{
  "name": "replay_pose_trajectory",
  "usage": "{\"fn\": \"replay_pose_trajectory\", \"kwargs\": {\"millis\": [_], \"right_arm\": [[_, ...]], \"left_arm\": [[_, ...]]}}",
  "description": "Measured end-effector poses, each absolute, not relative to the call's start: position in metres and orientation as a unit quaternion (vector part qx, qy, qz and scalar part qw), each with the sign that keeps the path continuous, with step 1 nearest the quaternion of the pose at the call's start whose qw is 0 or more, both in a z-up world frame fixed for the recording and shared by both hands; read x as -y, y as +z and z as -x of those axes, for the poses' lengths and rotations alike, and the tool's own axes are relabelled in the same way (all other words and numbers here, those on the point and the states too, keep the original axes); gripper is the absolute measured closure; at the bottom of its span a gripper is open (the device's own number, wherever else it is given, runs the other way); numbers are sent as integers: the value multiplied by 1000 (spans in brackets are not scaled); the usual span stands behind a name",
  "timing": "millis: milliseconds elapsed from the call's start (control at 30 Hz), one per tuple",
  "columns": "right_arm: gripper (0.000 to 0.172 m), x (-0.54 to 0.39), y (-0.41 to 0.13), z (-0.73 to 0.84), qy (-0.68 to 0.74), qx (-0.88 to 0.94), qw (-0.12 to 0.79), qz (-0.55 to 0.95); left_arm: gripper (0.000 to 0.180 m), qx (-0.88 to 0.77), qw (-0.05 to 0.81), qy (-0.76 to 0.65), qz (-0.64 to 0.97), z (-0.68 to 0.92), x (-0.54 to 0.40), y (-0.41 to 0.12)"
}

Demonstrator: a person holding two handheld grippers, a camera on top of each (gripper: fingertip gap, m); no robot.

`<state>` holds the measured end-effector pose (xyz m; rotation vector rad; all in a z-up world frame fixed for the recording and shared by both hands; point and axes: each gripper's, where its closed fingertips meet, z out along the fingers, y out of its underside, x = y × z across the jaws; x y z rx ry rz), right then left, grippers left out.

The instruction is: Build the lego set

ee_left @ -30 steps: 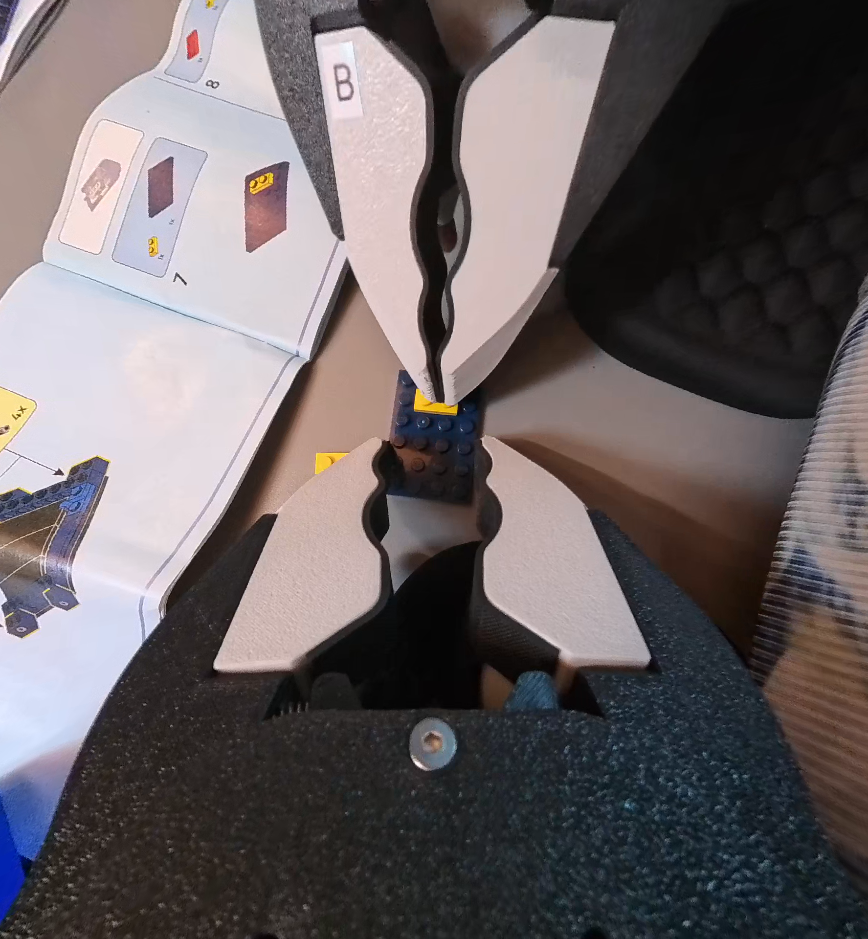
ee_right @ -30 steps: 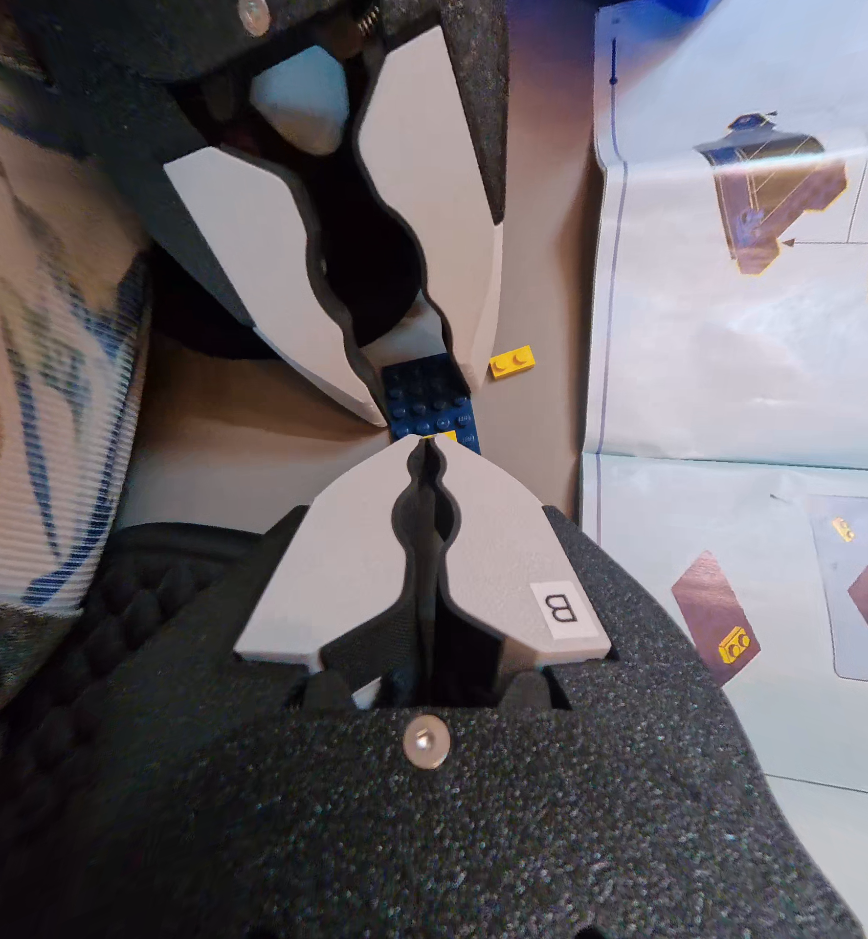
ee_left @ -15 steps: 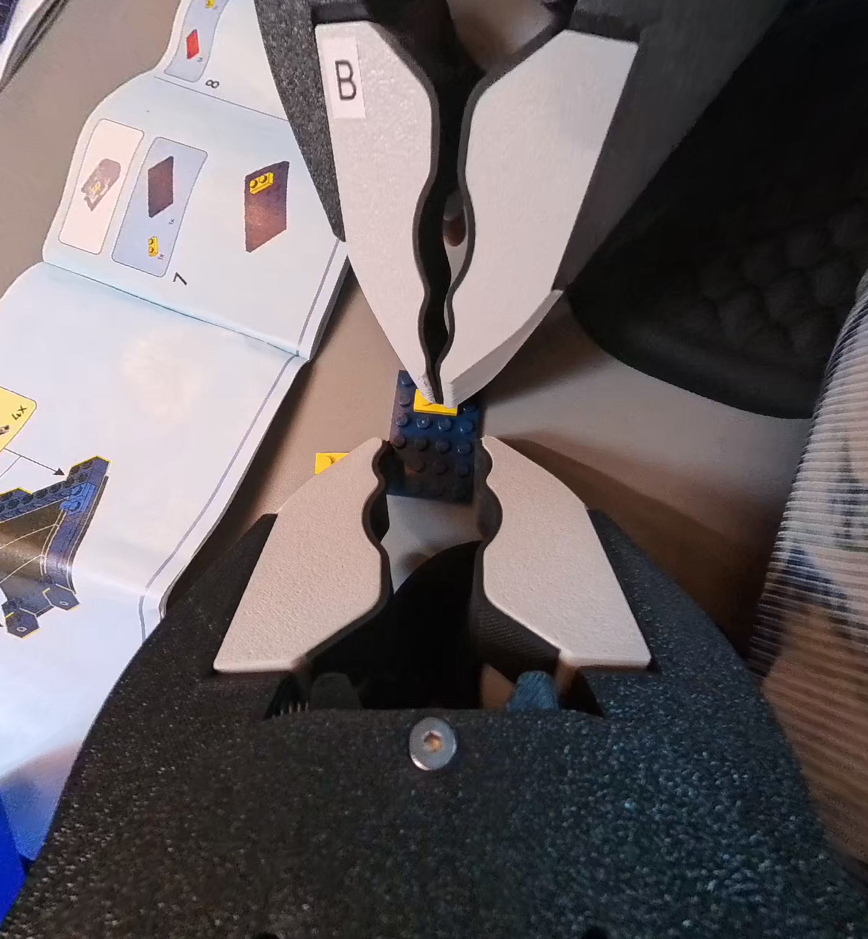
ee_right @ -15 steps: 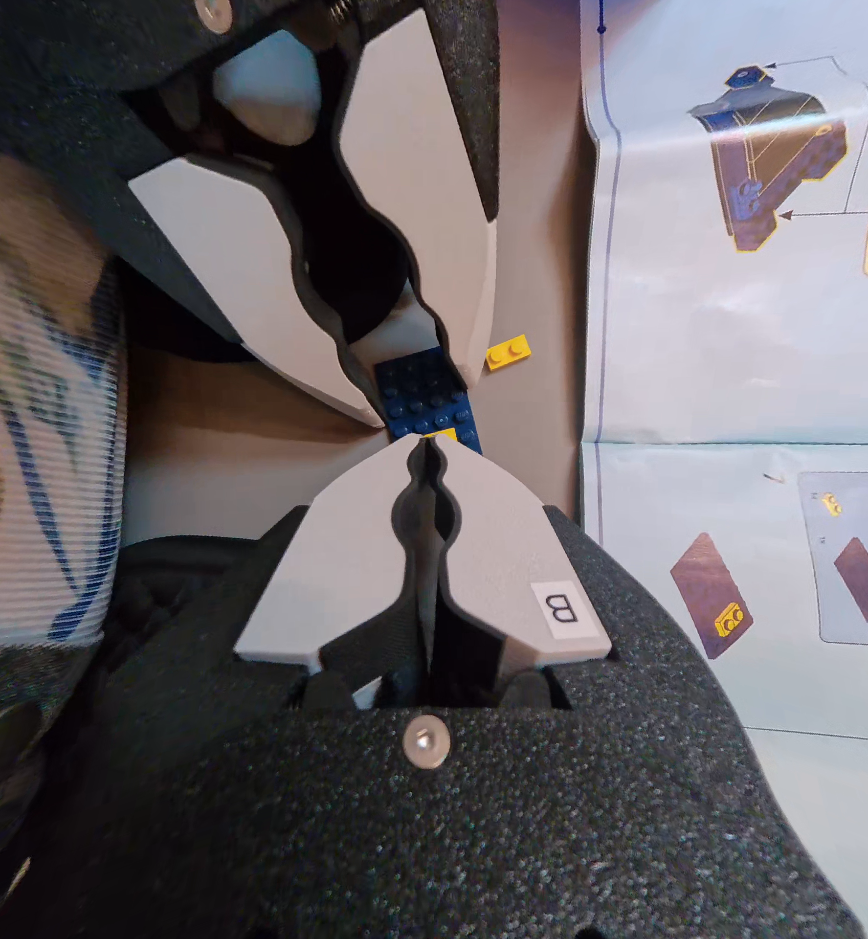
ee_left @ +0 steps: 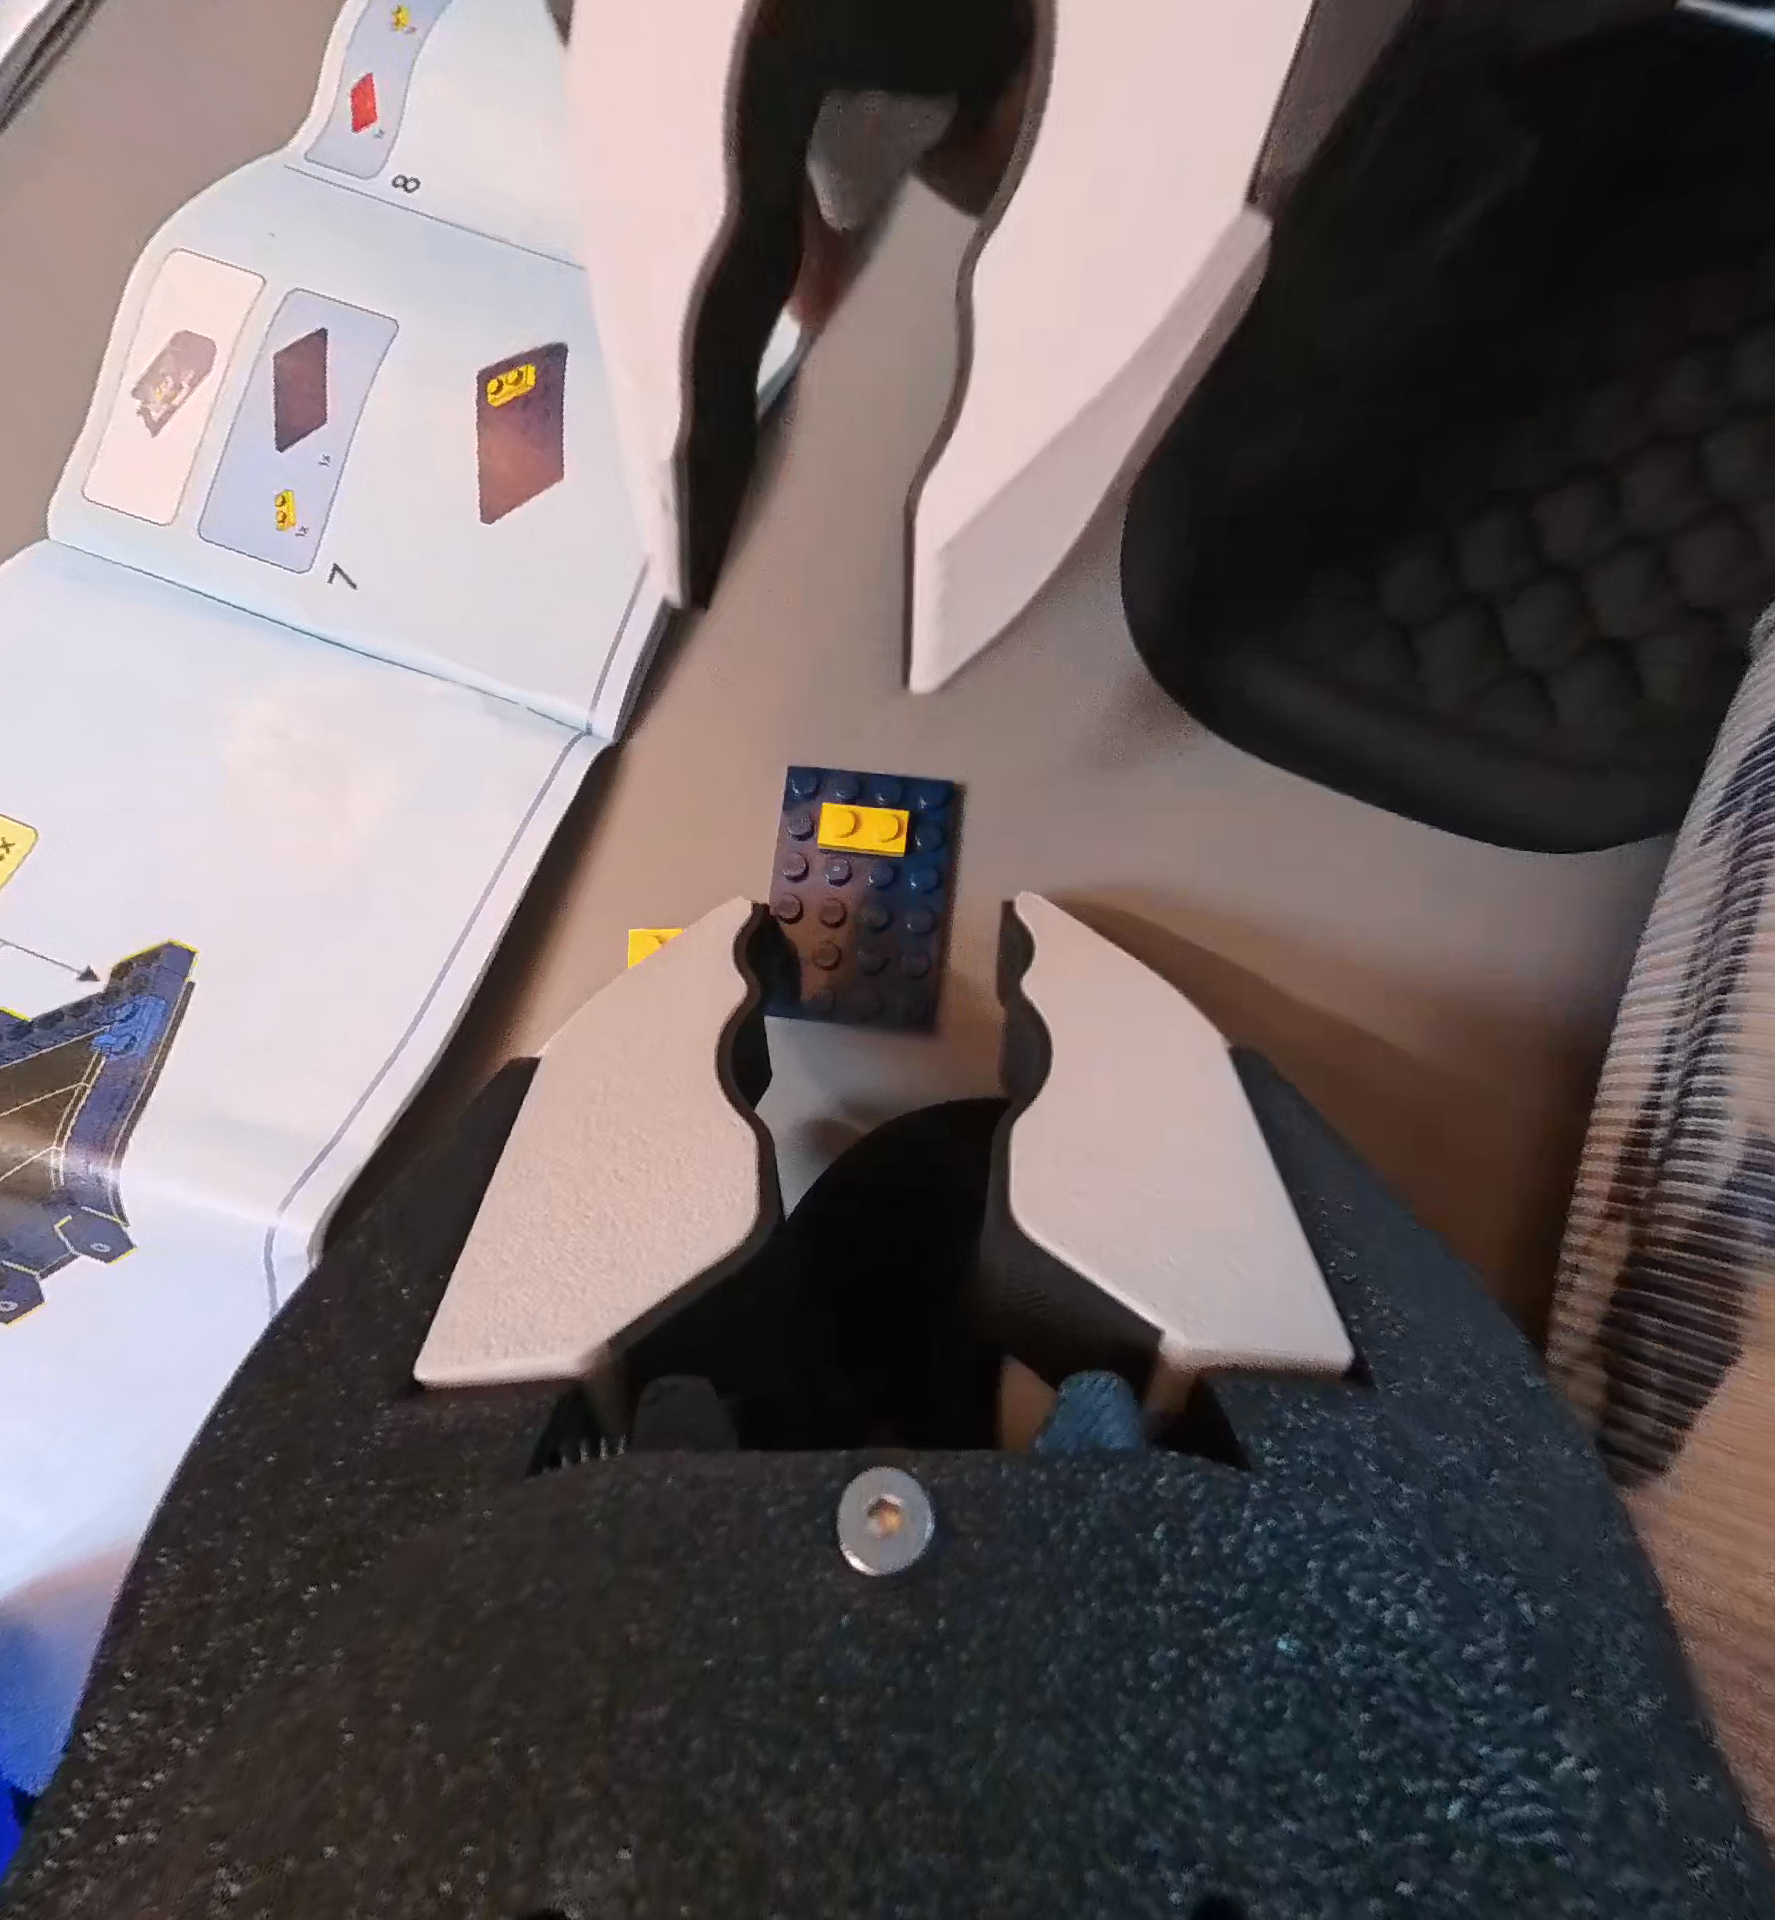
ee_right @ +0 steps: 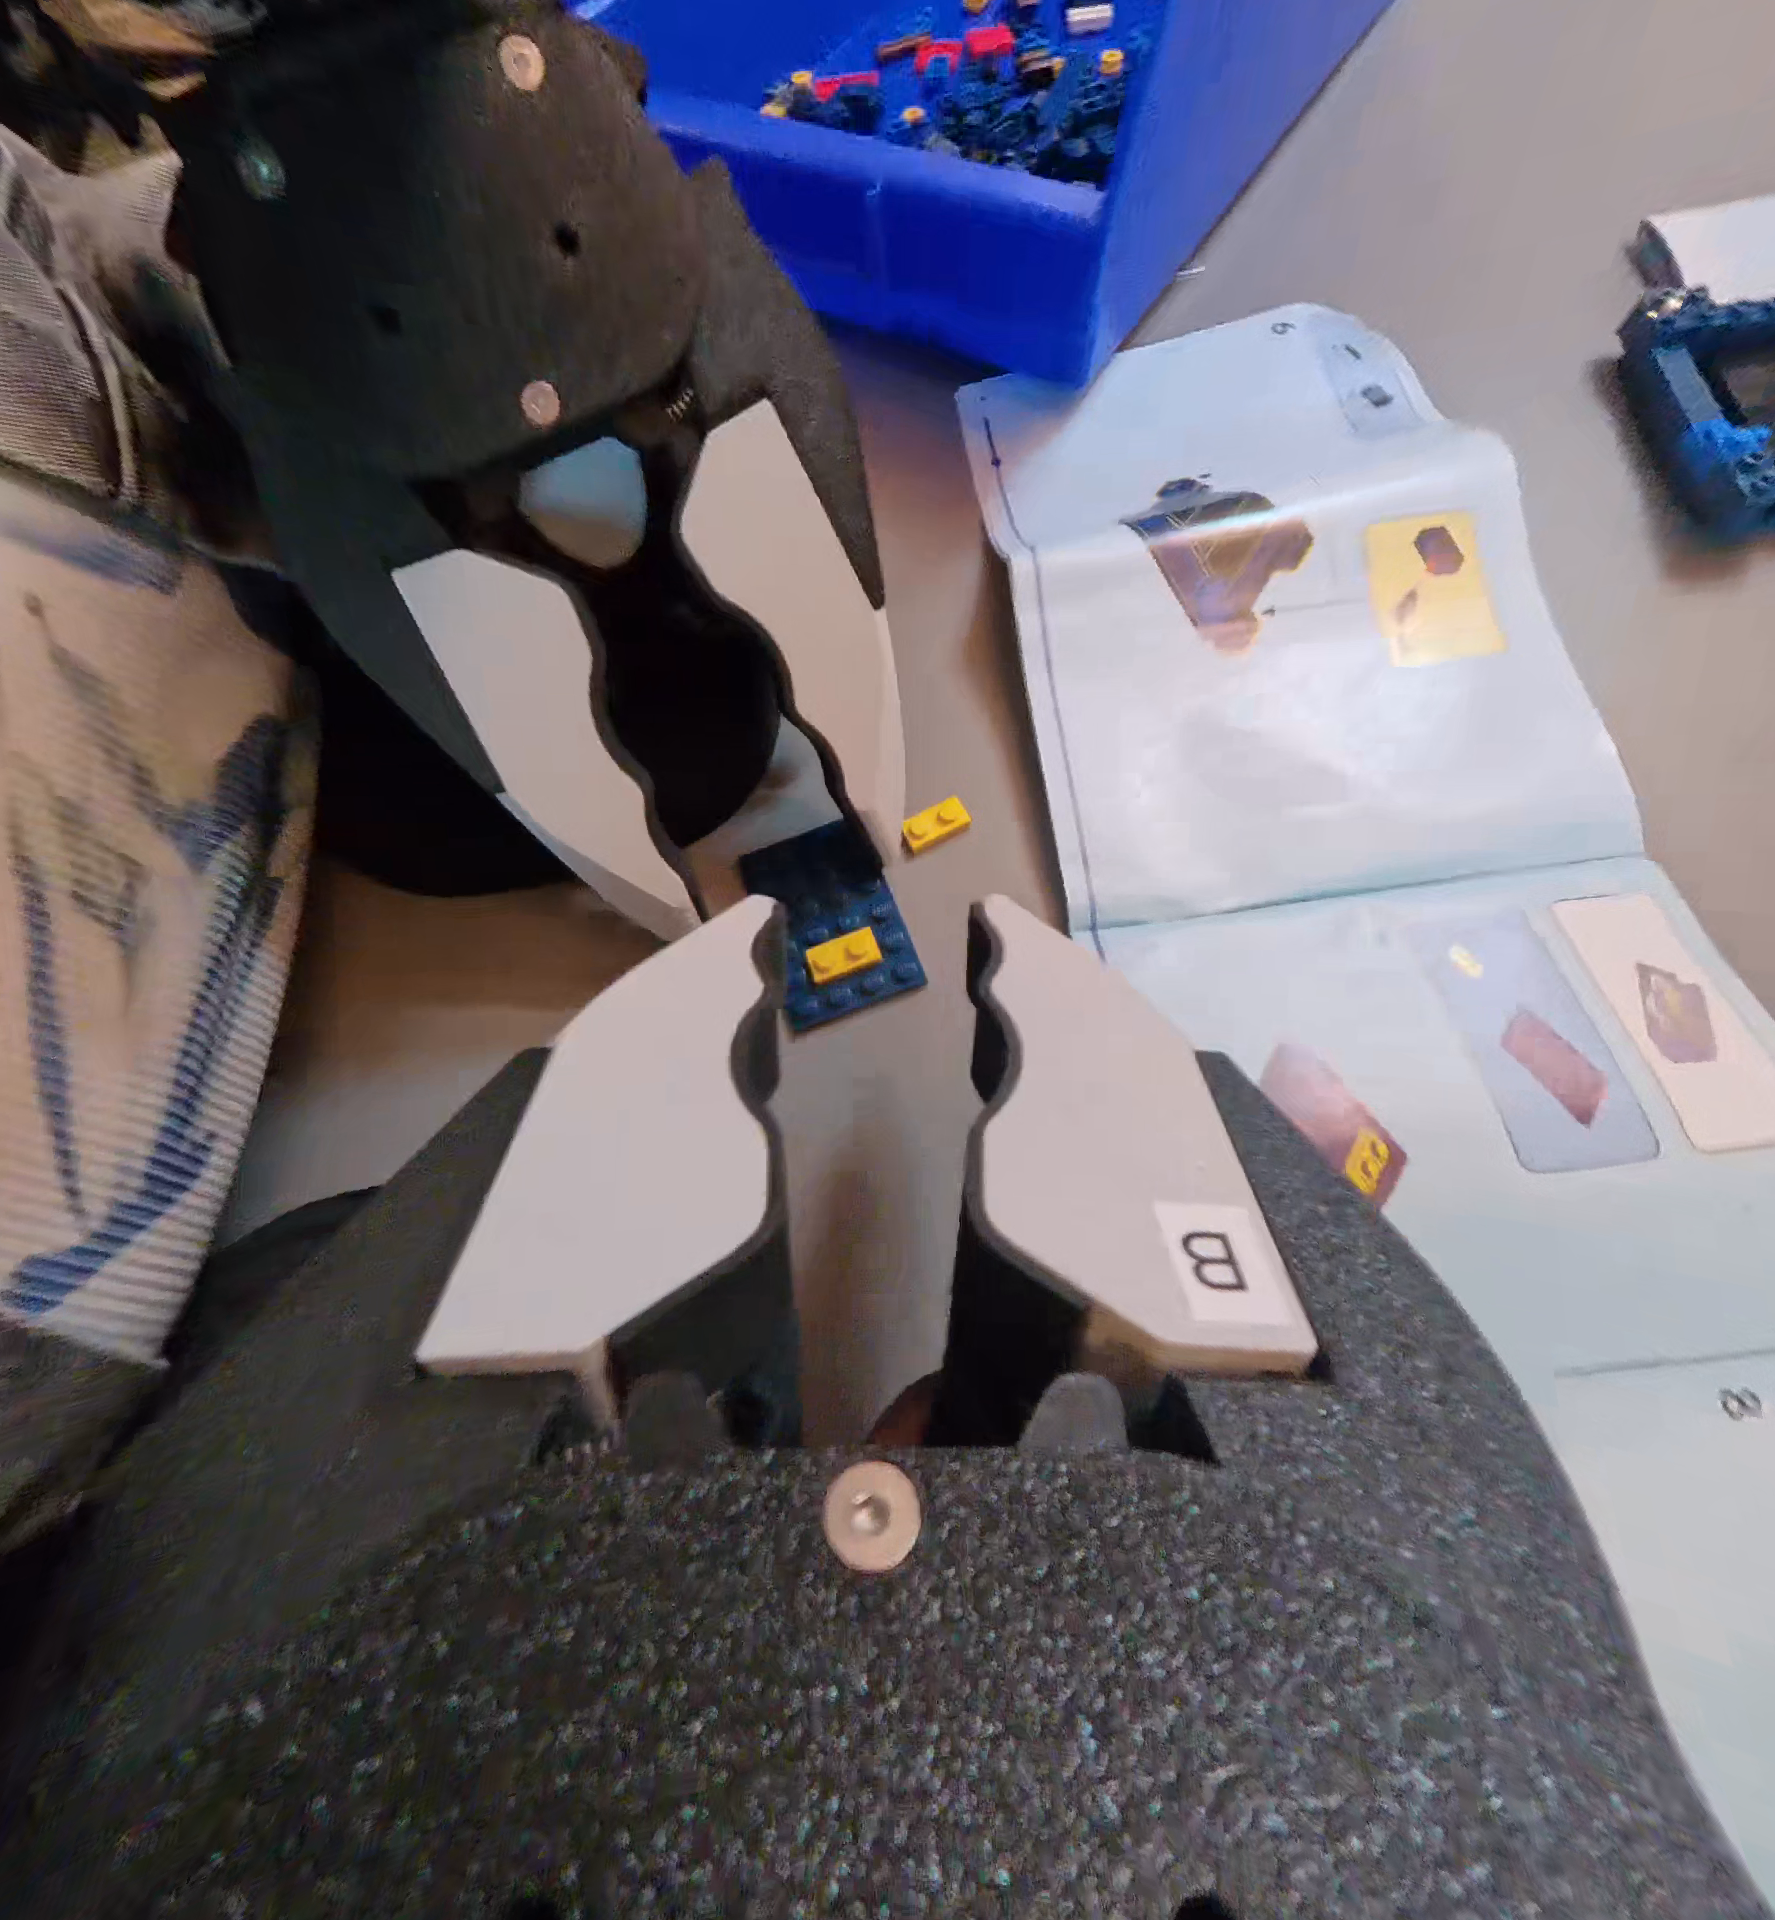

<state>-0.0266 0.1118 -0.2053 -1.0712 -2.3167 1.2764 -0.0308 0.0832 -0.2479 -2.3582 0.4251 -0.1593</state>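
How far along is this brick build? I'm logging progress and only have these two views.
Done: one yellow two-stud piece sits on the dark blue plate, which lies flat on the table. In hand: nothing; the left gripper and right gripper both stand open, clear of the plate. Left: a second yellow piece lies loose beside the plate, near the open instruction booklet.

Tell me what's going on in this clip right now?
A person works two handheld grippers over a dark blue studded plate lying on the table. A small yellow piece sits on the plate. Both the left gripper and the right gripper are open, holding nothing. A spare yellow piece lies beside an instruction booklet.
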Motion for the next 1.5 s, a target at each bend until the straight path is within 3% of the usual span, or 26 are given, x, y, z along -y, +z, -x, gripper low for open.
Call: {"fn": "replay_pose_trajectory", "kwargs": {"millis": [100, 267, 367, 567, 733, 933, 1067, 1267, 1500], "right_arm": [[145, -114, -204, 14, 439, 810, 156, 355], [134, -109, -226, -4, 409, 821, 132, 376], [133, -108, -235, -6, 372, 841, 142, 367], [157, -92, -243, -11, 367, 863, 88, 335], [158, -87, -244, -3, 370, 865, 91, 327], [150, -106, -243, 2, 365, 852, 116, 355], [145, -109, -236, 6, 377, 842, 135, 360], [114, -109, -239, 19, 365, 848, 153, 351], [110, -104, -245, 24, 383, 842, 154, 346]], "left_arm": [[134, -166, 365, -73, 913, 23, -85, -244], [128, -156, 400, -122, 895, 14, -85, -223], [129, -147, 358, -110, 916, 28, -78, -235], [139, -135, 327, -162, 921, 35, -69, -246], [138, -155, 321, -173, 918, 26, -66, -245], [140, -198, 334, -221, 894, 6, -63, -231], [141, -164, 376, -167, 897, 39, -73, -219], [138, -137, 358, -104, 918, 67, -85, -236], [151, -155, 344, -81, 922, 70, -86, -247]]}}
